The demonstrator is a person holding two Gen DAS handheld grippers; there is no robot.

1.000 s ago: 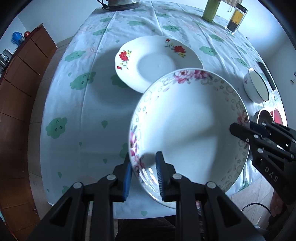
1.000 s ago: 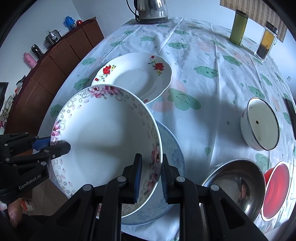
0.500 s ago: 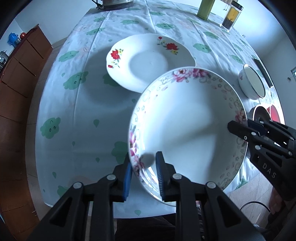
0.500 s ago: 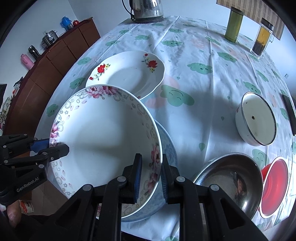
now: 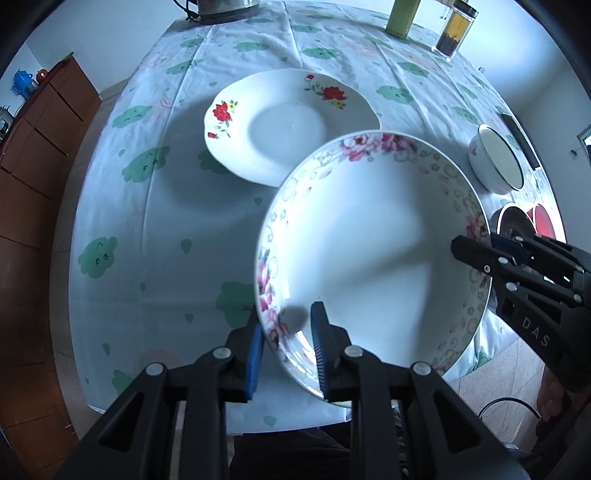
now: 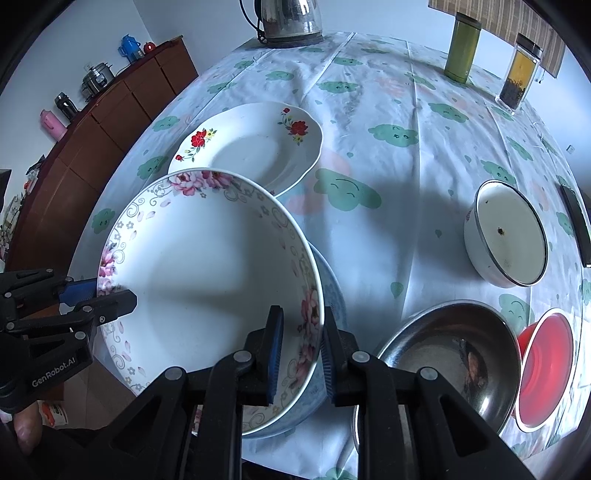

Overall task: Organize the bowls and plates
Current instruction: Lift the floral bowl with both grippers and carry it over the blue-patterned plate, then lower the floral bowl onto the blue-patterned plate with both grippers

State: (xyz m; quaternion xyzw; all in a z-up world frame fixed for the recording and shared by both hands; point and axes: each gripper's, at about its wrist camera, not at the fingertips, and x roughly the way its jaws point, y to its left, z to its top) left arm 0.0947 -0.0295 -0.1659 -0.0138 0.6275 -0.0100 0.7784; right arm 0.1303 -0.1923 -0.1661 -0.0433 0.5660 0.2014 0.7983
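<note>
A deep white plate with a pink flower rim (image 5: pixel 369 240) (image 6: pixel 207 266) is held between both grippers over the table's near edge. My left gripper (image 5: pixel 286 332) (image 6: pixel 107 295) is shut on its left rim. My right gripper (image 6: pixel 301 339) (image 5: pixel 476 254) is shut on its right rim. A pale blue plate (image 6: pixel 332 291) lies under it and only its right edge shows; I cannot tell whether the two touch. Farther back on the cloth sits a white plate with red flowers (image 5: pixel 288 125) (image 6: pixel 247 147).
To the right stand a white enamel bowl (image 6: pixel 506 236), a steel bowl (image 6: pixel 450 343) and a red bowl (image 6: pixel 546 354). At the far end are a kettle (image 6: pixel 288 18), a green canister (image 6: pixel 461 48) and a tea jar (image 6: pixel 519 77). A wooden cabinet (image 6: pixel 110 122) runs along the left.
Both grippers keep their hold on the pink-rimmed plate. The table has drifted only slightly in both views.
</note>
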